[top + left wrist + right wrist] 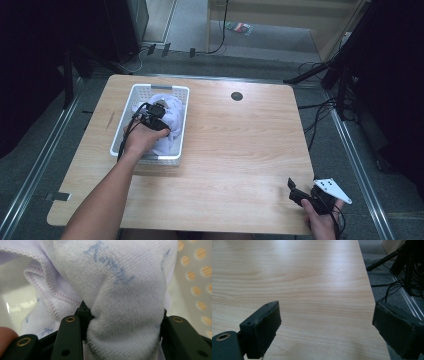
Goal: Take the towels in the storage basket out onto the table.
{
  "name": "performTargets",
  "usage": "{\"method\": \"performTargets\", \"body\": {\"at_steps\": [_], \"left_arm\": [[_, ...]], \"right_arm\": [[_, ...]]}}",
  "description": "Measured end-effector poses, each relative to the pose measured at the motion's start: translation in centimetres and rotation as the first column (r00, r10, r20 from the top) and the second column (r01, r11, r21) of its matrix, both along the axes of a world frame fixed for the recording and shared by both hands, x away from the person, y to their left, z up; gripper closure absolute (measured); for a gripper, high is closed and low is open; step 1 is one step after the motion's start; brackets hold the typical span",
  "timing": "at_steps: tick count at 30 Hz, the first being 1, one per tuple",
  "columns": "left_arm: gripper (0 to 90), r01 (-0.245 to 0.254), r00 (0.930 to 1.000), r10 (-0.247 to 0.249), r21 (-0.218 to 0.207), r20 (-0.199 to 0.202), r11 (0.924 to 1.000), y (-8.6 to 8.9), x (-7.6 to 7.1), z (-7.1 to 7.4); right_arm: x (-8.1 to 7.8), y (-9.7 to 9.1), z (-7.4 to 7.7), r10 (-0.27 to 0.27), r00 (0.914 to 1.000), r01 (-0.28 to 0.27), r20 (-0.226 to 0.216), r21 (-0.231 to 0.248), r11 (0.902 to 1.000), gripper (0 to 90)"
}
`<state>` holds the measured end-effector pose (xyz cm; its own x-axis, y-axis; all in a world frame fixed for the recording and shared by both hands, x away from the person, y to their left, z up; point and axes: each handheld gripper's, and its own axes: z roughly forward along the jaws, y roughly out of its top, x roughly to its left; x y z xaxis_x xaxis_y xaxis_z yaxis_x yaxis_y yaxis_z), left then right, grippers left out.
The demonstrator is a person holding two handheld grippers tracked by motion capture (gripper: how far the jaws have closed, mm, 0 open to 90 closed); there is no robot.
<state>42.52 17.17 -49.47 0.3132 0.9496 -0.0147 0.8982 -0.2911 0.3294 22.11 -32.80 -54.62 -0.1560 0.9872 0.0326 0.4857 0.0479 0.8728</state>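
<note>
**Now clamped: left gripper bites into the towel in the basket**

Over at the far left of the counter (225,150), a white perforated basket (125,127) sits with its long side running away from the person. Bundled inside it lies a white towel (170,117), pale lilac stitching along its hem and faint blue lettering printed on the pile. The left gripper (152,117) reaches down into the basket from the near side, the person's left hand (140,140) wrapped around its body and a black cable looping over the wrist.

Seen from the left gripper view, a thick fold of the towel (125,315) bulges up between the two black jaws, squeezed in from both sides so the cloth puckers where the pads press it. Its jaws are held apart by the bunched fabric alone, with a firm hold on the towel. Behind the cloth, the basket wall (200,277) shows its rows of round holes, and the wood shows through them.

Well apart from all this, the right gripper (300,195) rests at the near right corner of the counter, held in the person's right hand (322,222), its grey three-cornered plate on top. From the right gripper view its jaws stand wide, nothing between them but bare wood (312,290), with the counter's right edge and some floor cables beyond.
</note>
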Motion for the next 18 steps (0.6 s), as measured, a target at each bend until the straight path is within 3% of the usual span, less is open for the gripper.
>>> {"method": "performTargets", "body": {"at_steps": [3,8,13,14,15,16,18], "left_arm": [[52.7,-0.01,0.9999,0.011,-0.036,0.006,0.9993,0.8,-0.2,1.1],[52.6,-0.012,0.9993,0.013,-0.034,0.036,0.9993,1.5,-0.6,2.7],[52.5,-0.009,0.997,0.012,-0.045,0.076,0.999,2.2,-1.2,5.6],[52.5,-0.009,0.997,0.012,-0.045,0.076,0.999,2.2,-1.2,5.6],[52.5,-0.007,0.9954,0.012,-0.047,0.096,0.9989,2.4,-1.5,6.7],[52.4,-0.007,0.9954,0.012,-0.047,0.096,0.9989,2.4,-1.5,6.7],[52.4,-0.01,0.9916,0.015,-0.046,0.128,0.9989,2.7,-1.8,8.0]], "right_arm": [[0.0,0.0,0.0,0.0,1.0,0.0,-0.002,0.0,1.0,8.1],[0.0,0.0,0.0,-0.002,1.0,0.002,-0.003,-0.001,1.0,8.1],[0.0,0.1,0.0,-0.003,1.0,0.003,-0.003,-0.007,1.0,8.1],[0.0,0.1,0.0,-0.003,1.0,0.003,-0.003,-0.007,1.0,8.1],[0.0,0.1,0.0,-0.003,1.0,0.003,-0.004,-0.008,1.0,8.1],[0.0,0.1,0.0,-0.003,1.0,0.003,-0.004,-0.008,1.0,8.1],[0.1,0.1,0.0,-0.004,1.0,0.004,-0.005,-0.007,1.0,8.1]]}}
